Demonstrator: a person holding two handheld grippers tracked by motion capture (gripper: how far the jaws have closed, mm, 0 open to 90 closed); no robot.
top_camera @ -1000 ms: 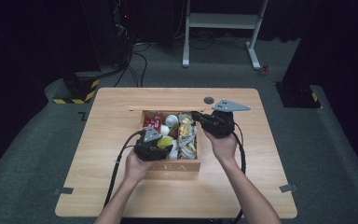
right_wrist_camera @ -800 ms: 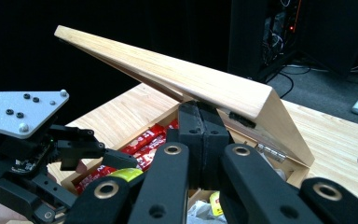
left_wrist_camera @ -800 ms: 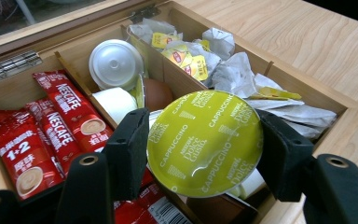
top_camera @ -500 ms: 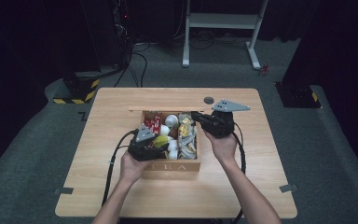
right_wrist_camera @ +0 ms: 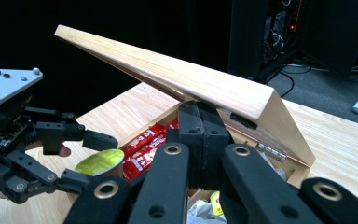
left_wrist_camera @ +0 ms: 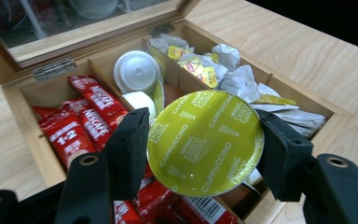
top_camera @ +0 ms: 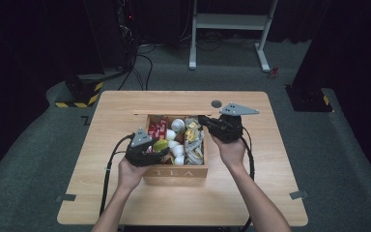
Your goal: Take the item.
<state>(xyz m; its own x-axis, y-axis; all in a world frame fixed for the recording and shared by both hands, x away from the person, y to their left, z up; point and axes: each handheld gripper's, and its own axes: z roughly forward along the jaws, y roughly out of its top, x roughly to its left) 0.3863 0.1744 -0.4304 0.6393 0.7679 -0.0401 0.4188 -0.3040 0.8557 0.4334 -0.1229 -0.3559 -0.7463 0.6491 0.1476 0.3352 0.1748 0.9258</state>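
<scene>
Lifting a capsule out of the wooden tea box (top_camera: 176,172), with the landmark box resting mid-table (top_camera: 125,104) and its glazed lid (right_wrist_camera: 186,81) raised. Right gripper (right_wrist_camera: 203,128): jaws closed together, empty, propped under the lid's front edge above the box's right side, apparently keeping it open. Left gripper (left_wrist_camera: 203,149): jaws clamped across the green cappuccino capsule (left_wrist_camera: 205,142), held flat-face-up just above the box's left compartment of red sachets (left_wrist_camera: 81,123). Judged progress: opening and grasping done; carrying the capsule clear of the box and setting it down remain.
</scene>
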